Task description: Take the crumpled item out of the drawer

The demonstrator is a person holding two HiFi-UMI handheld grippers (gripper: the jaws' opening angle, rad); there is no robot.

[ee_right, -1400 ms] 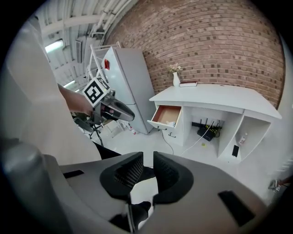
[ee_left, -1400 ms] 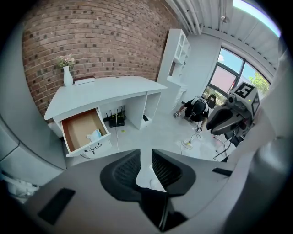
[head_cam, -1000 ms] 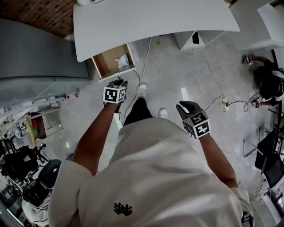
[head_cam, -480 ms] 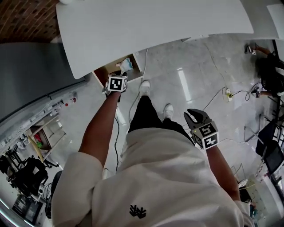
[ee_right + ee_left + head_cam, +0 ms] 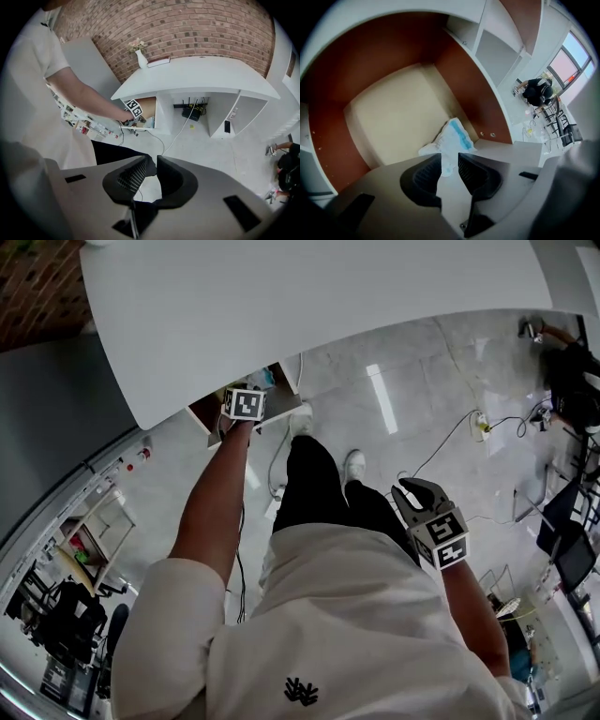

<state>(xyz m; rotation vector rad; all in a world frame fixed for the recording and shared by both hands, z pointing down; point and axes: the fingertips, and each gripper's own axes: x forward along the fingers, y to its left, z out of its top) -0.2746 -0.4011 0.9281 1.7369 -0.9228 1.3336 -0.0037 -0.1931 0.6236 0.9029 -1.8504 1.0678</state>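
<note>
The crumpled item (image 5: 452, 139), white with a blue stripe, lies on the drawer's pale floor (image 5: 393, 122), against the brown right wall. My left gripper (image 5: 449, 161) points steeply down into the drawer. Its jaws have just been opening; they stand open, and the item shows through the gap just past the tips, not pressed by the pads. In the head view the left gripper (image 5: 246, 405) hangs over the open drawer (image 5: 208, 416) under the white desk (image 5: 309, 306). My right gripper (image 5: 419, 495) hangs open and empty beside the person's right leg.
The desk top overhangs most of the drawer. Cables (image 5: 450, 442) and a power strip (image 5: 483, 420) lie on the floor to the right. A vase (image 5: 141, 58) and a book stand on the desk. Another person (image 5: 536, 91) crouches on the floor further off.
My left gripper has gone forward and down from in front of the drawer into its opening, under the desk edge. The right gripper has drifted a little down and right in the head view.
</note>
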